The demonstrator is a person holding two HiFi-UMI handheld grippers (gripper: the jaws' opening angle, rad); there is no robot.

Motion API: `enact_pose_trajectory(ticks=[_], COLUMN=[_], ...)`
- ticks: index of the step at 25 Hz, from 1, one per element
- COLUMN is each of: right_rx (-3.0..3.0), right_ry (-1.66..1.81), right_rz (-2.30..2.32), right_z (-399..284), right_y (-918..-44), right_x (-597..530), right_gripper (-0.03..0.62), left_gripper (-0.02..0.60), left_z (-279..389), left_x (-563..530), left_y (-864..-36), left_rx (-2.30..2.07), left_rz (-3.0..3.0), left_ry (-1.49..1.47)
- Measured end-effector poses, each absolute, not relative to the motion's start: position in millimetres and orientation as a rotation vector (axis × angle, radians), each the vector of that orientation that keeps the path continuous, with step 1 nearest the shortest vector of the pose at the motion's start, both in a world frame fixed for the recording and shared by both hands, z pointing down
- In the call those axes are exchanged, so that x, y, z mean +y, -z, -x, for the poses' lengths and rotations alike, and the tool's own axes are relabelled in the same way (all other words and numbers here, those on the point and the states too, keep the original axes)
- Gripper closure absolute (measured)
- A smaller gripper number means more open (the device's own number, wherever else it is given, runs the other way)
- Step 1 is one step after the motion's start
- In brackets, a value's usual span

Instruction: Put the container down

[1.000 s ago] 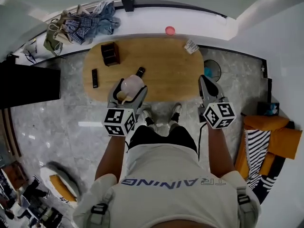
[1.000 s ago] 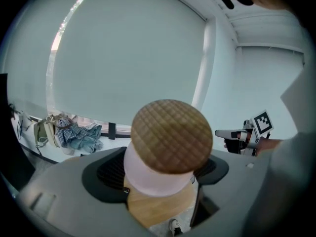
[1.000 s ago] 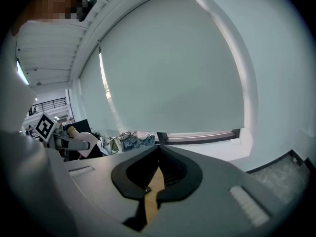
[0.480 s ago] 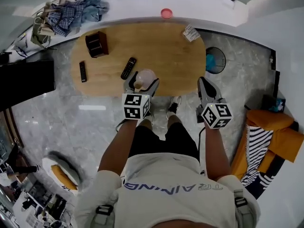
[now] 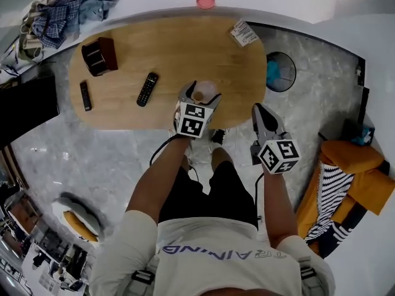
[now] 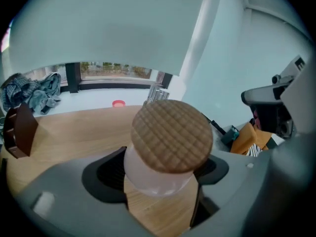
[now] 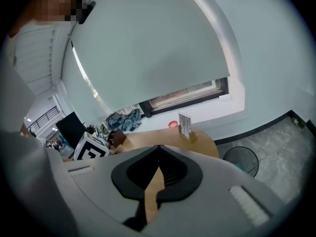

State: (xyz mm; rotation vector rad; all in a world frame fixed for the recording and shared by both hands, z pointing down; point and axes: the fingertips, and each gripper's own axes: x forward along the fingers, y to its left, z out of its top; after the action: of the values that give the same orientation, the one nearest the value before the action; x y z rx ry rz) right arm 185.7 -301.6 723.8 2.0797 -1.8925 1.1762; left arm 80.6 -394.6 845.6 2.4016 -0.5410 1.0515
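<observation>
A frosted white container [image 6: 157, 177] with a round cork lid [image 6: 171, 136] sits between the jaws of my left gripper [image 6: 159, 174], which is shut on it. In the head view the container [image 5: 206, 91] is over the near edge of the oval wooden table [image 5: 185, 48], right of centre, held by the left gripper [image 5: 199, 98]. My right gripper [image 5: 264, 117] hangs beyond the table's right end, above the floor. Its jaws meet at the tips [image 7: 158, 152] with nothing between them.
On the table lie two black remotes [image 5: 147, 89] [image 5: 84, 95], a dark brown box [image 5: 99, 55] at the left and a small card stand [image 5: 244, 32] at the far right. A pink dish [image 5: 205, 0] sits on the ledge behind. A round fan [image 5: 279, 71] stands on the floor.
My left gripper has carried the container to the right and further over the table. The head view has shifted, so the table sits higher and more to the left.
</observation>
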Motion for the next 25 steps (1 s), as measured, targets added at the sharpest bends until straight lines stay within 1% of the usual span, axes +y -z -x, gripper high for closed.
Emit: enact_pose_trajectory(ticks=[5, 11, 17, 22, 23, 25], right_rx=[-1.887, -1.869, -1.854, -1.855, -1.856, -1.859], right_ry=[-1.206, -1.285, -1.322, -1.326, -1.326, -1.329], right_rz=[-2.070, -2.030, -2.009, -2.017, -2.021, -2.024], right_z=[-197, -192, -194, -196, -196, -192], right_y=[-762, -798, -809, -809, -808, -804], right_x=[-306, -294, -282, -281, -281, -280], right_gripper=[0.579, 0.579, 0.579, 0.579, 0.579, 0.579], left_gripper=[0.186, 0.186, 0.186, 0.184, 0.165, 0.150], left_z=[-96, -107, -115, -117, -118, -115], left_x=[-384, -392, -403, -402, -401, -399], left_y=[-907, -952, -965, -966, -965, -958], left_rx=[-0.472, -0.461, -0.501, -0.510, -0.498, -0.480], left_rz=[-2.404, -2.482, -2.481, -2.466, -2.460, -2.449], left_ry=[-1.173, -1.333, -1.396, -1.383, -1.374, -1.363])
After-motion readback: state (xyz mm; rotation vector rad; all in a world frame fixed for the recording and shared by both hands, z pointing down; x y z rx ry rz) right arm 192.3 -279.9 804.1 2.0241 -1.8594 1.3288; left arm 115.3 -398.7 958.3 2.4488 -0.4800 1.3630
